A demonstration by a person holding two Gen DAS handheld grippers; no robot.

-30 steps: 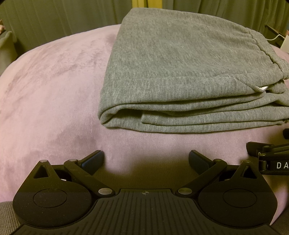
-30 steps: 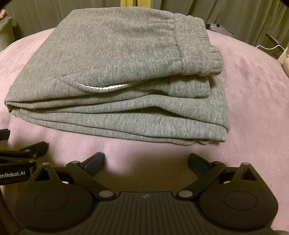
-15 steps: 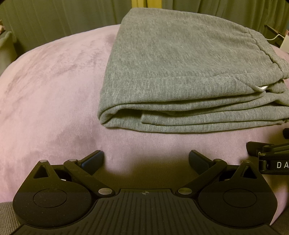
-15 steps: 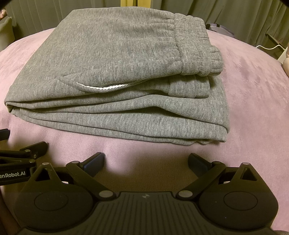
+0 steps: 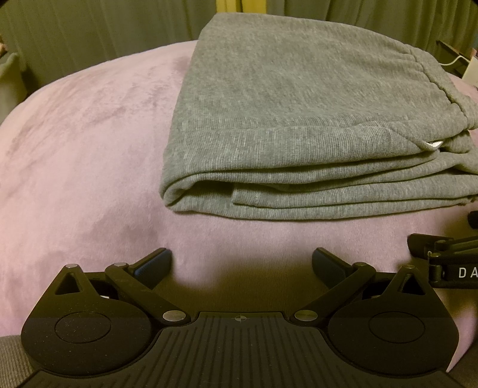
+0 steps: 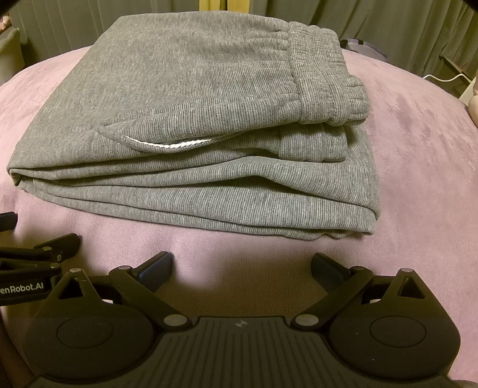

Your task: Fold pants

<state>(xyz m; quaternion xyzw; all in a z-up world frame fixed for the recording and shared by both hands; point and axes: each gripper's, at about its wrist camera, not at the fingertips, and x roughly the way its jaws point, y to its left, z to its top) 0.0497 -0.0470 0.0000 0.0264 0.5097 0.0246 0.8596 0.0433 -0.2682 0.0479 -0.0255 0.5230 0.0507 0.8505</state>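
Grey knit pants (image 5: 298, 125) lie folded in a flat stack on a pink velvety bed cover (image 5: 74, 155). In the right wrist view the pants (image 6: 194, 125) show the elastic waistband at the top right and a white drawstring (image 6: 167, 145) peeking from a fold. My left gripper (image 5: 242, 259) is open and empty, a short way in front of the stack's near left corner. My right gripper (image 6: 242, 262) is open and empty, in front of the stack's near edge. Each gripper shows at the edge of the other's view.
Dark green curtains (image 6: 403, 24) hang behind the bed. A white cable (image 6: 445, 79) and some dark objects sit at the far right edge. The pink cover (image 6: 418, 179) spreads to both sides of the pants.
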